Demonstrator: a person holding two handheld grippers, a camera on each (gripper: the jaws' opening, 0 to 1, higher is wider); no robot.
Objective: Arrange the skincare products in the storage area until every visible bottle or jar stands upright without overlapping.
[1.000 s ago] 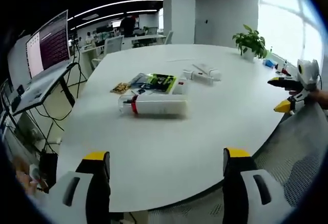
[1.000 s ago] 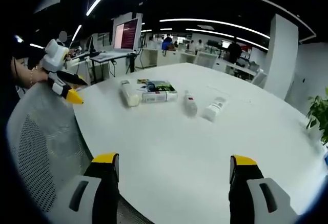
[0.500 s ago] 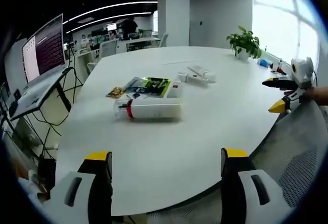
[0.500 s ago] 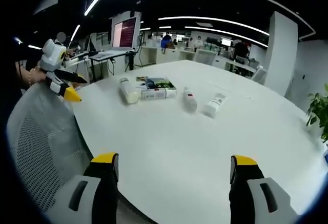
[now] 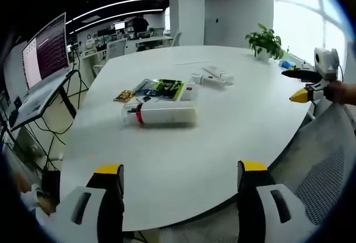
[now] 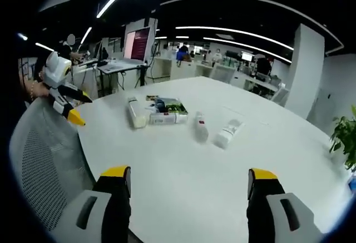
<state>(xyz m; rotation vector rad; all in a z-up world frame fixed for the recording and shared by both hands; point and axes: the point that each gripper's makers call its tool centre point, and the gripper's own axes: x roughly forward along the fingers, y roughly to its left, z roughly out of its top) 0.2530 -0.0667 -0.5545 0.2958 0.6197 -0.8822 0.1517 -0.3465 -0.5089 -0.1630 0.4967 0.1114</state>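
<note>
Your left gripper [image 5: 177, 170] hangs over the near edge of the white table [image 5: 183, 154], jaws spread wide with nothing between them. Your right gripper [image 6: 186, 176] sits the same way at its own edge of the table, jaws apart and empty. A mesh chair back [image 6: 41, 165] stands just beside you, between the two grippers.

Farther in, a large white bottle [image 5: 161, 113] with a red band near its cap lies on its side. Just behind it rests a flat box with a green and black lid [image 5: 164, 88], with a smaller white box [image 5: 190, 93] lying against its side. A small yellowish packet [image 5: 124, 95] lies beside the flat box, toward the monitor.

Beyond those, two slim white tubes [image 5: 213, 78] lie flat and close together; in the right gripper view they read as one slim tube [image 6: 199, 126] and a fatter one [image 6: 228, 133], near each other but apart.

A potted plant [image 5: 266, 43] stands at the far edge of the table. A monitor [image 5: 44, 54] on a stand sits off to the side, and open office space stretches behind.
</note>
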